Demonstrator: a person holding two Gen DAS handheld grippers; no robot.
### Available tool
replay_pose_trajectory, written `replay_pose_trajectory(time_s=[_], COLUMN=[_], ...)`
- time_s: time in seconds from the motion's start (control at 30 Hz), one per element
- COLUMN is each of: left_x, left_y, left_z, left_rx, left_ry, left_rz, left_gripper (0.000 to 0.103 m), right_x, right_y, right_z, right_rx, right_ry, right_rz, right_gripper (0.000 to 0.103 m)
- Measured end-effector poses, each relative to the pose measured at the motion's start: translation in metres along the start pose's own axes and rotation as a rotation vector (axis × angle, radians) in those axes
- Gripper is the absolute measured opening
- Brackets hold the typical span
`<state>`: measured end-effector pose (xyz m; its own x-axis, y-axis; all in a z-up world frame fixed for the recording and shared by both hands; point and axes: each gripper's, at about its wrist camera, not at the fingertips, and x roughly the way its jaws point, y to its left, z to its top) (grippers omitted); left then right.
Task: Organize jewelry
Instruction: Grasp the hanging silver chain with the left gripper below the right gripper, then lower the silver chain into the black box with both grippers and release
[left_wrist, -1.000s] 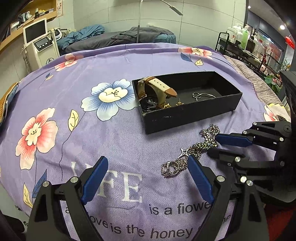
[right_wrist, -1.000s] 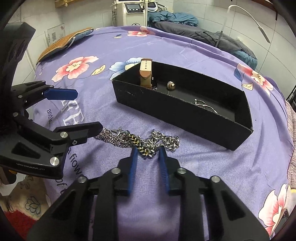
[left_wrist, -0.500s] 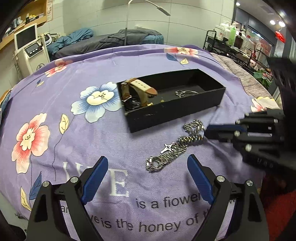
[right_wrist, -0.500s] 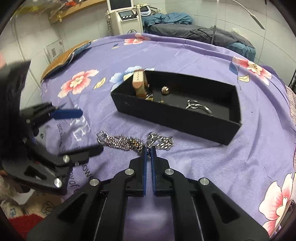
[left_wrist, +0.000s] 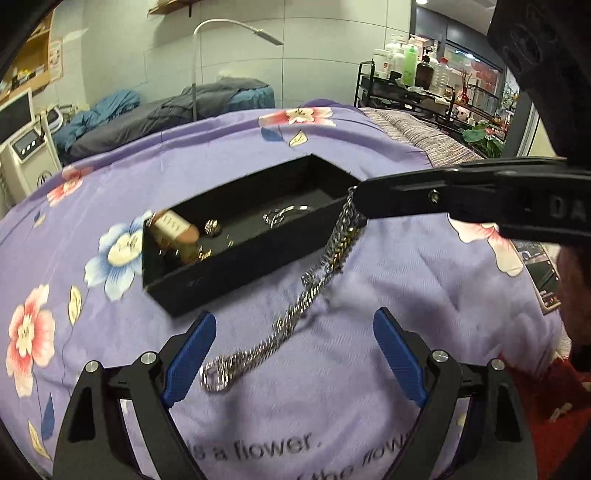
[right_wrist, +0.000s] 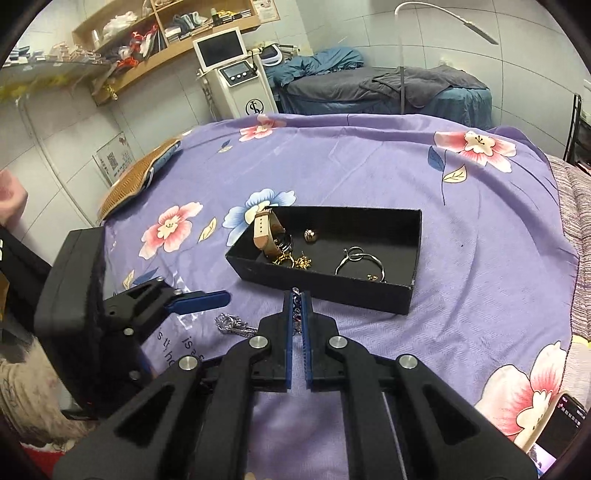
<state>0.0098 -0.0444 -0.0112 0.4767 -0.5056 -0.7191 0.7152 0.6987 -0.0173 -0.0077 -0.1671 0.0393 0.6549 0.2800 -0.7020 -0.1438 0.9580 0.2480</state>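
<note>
the right tool (right_wrist: 298, 295) is clamped on one end of a chunky silver curb-link chain (left_wrist: 295, 317), its blue pads pressed together around a few links. in the left wrist view the chain hangs from that tool tip, just in front of the near wall of the long black rectangular cardboard box (left_wrist: 236, 269), and trails down and across the purple floral bedspread (left_wrist: 406, 280) to a bunched end lying on the fabric. the left tool (left_wrist: 291, 354) is spread wide, holding nothing, with that bunched end resting on the cloth between its blue pads without touching either.

the likely trouble from here: most of the chain is not yet off the bed, so if the right tool goes over the box wall too low, the trailing links could drag against the wall and shove or tip the light box. the grip is on only a few links at the very tip, so a snag on the weave of the bedspread or on the box edge could pull the chain free. a long chain lowered carelessly could also land on the smaller pieces and tangle with them, or drape over the wall.

the box already holds a tan leather-strap wristwatch (right_wrist: 267, 236) at its left end, a small gold ball-shaped piece (right_wrist: 309, 235), a cluster of small gold pieces (right_wrist: 295, 261) beside the watch, and a thin silver ring bracelet (right_wrist: 360, 260) toward the right, which leaves bare black floor at the far right end.
</note>
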Motion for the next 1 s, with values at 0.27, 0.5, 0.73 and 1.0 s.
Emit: replay_pose_trajectory(time_s=[0.27, 0.5, 0.73, 1.0], left_x=[0.036, 0.024, -0.022, -0.063], left_y=[-0.009, 0.006, 0.021, 0.025], left_z=[0.012, 0.018, 0.058, 0.111], left_rx=[0.008, -0.061, -0.074, -0.045], left_ry=[0.065, 0.027, -0.113, -0.243], left_rz=[0.012, 0.014, 0.041, 0.057], left_gripper=[0.033, 0.003, 0.003, 0.003], right_x=[-0.019, -0.029, -0.049, -0.074], right_y=[0.008, 0.010, 0.016, 0.016], right_z=[0.006, 0.012, 0.028, 0.059], right_rx=[-0.018, -0.029, -0.061, -0.085], right_ry=[-0.038, -0.066, -0.125, -0.212], right_rz=[0.007, -0.016, -0.030, -0.050], right_gripper=[0.005, 0.005, 0.005, 0.005])
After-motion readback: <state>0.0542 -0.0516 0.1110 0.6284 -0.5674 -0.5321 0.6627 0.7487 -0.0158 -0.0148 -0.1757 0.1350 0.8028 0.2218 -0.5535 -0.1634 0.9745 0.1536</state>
